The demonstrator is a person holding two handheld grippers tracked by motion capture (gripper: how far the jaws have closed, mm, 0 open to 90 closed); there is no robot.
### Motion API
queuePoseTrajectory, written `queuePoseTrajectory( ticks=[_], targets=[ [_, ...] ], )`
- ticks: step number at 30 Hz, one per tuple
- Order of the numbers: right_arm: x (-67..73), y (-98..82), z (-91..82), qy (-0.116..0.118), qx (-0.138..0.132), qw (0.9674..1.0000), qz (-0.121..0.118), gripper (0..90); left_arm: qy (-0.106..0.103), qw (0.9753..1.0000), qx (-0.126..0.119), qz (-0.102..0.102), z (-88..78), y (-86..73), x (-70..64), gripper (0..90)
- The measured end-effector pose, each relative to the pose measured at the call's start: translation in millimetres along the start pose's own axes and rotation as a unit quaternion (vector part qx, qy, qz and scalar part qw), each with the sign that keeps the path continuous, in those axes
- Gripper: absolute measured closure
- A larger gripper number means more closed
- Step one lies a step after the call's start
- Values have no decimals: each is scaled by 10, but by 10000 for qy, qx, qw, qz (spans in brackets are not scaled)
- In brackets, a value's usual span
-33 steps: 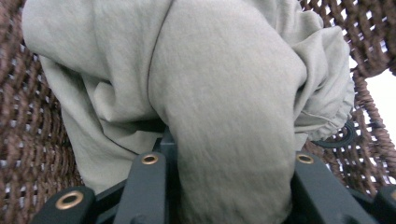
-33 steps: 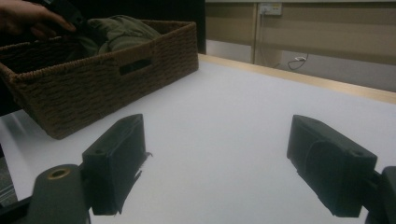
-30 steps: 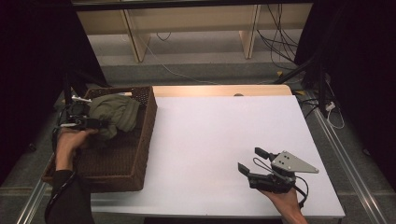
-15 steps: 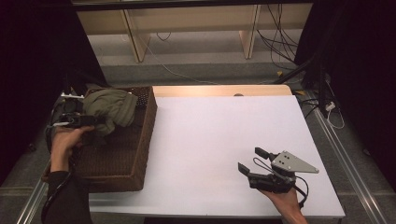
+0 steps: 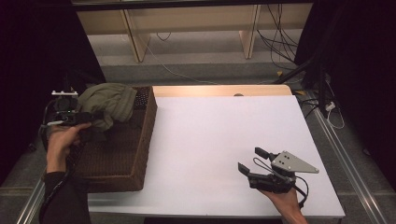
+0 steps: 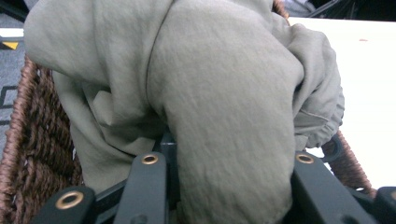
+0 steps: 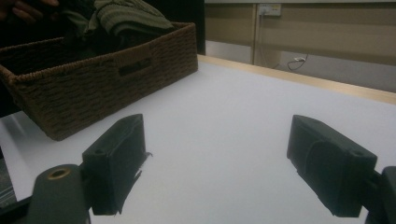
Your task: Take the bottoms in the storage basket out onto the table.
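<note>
Clearly the cloth [image 5: 107,103] is soft and light: an olive bundle that sags in loose folds over the far end of the basket [image 5: 121,154], bunched where the left gripper [image 5: 88,116] clamps it. It probably slips little but will drape and snag on the wicker; a thick fold suits best. The right gripper [image 5: 254,161] rests on the table [image 5: 215,135], jaws apart and empty.

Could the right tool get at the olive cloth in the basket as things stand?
Probably yes. The right tool sits open over bare white table, and nothing lies between it and the wicker basket. The olive cloth is lifted above the rim, though the left tool already grips it.
</note>
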State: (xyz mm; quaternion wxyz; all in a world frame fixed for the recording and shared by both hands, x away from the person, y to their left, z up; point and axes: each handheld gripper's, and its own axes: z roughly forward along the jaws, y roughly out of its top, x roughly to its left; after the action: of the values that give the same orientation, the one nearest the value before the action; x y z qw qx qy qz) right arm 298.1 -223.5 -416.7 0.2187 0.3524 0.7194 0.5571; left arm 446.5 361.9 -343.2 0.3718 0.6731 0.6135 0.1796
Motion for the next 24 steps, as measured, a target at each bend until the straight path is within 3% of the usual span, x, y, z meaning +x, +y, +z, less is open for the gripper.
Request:
queuePoseTrajectory(
  ticks=[9,24],
  targets=[
    [-1,0,0,1,-9,10000,-1,205,-148,9997,-176,54,-62,35,-58,639],
    [-1,0,-1,14,-23,10000,0,205,-661,9969,-408,130,-135,85,-172,640]
  ],
)
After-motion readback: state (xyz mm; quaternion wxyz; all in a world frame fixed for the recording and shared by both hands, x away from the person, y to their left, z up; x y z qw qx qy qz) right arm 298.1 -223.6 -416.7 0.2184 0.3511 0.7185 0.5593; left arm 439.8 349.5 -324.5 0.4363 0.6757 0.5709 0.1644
